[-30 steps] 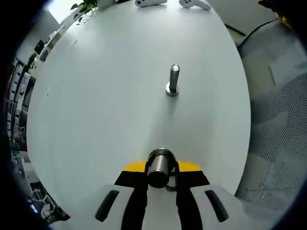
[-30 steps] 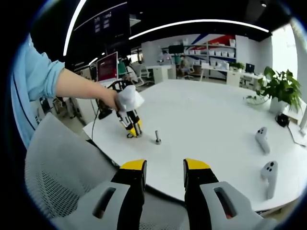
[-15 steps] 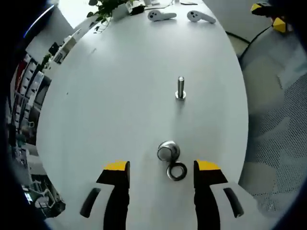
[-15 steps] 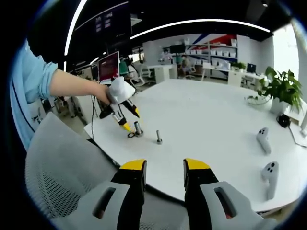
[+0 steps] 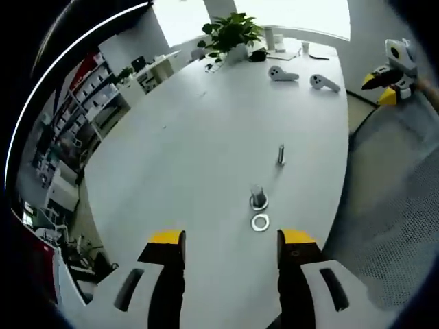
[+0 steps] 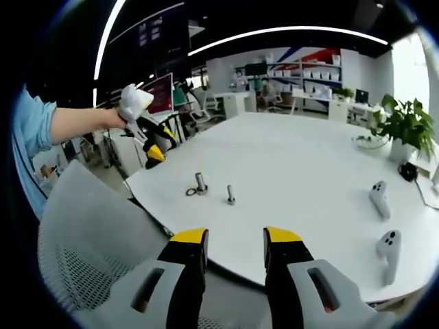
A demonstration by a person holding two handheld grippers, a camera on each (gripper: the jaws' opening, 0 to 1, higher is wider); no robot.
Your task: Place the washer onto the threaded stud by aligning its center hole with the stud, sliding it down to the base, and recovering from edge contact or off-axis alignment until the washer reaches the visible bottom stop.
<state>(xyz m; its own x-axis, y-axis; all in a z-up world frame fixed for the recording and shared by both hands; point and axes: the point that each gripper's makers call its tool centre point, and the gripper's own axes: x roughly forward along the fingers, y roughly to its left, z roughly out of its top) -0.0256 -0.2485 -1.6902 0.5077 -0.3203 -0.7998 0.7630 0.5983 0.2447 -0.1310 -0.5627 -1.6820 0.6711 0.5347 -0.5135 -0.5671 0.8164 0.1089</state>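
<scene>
Left gripper view showed a wide white table (image 5: 192, 137), with a grey mesh chair (image 5: 391, 205) past its edge. At the table's far end stood a potted plant (image 5: 230, 31) and, nearer, two white controllers (image 5: 282, 72). The left gripper (image 5: 230, 240) was above the table with its yellow-tipped jaws spread apart and nothing between them. Beyond the tips lay the washer (image 5: 260, 222), flat on the table, just beside a short metal cylinder (image 5: 258, 197) standing on end; whether the two touched could not be told. The stud (image 5: 280, 154) stood upright farther on, apart from both, with no washer on it. The right gripper (image 5: 378, 89) showed at the upper right, off the table over the chair. In the right gripper view, the right gripper (image 6: 230, 240) was likewise released, jaws parted and empty, short of the table (image 6: 309, 171) edge. A sleeved arm held the left gripper (image 6: 149, 147) raised off the near corner, above the chair (image 6: 89, 233). On the table sat the washer (image 6: 191, 192), the cylinder (image 6: 200, 182) and the stud (image 6: 231, 195).
</scene>
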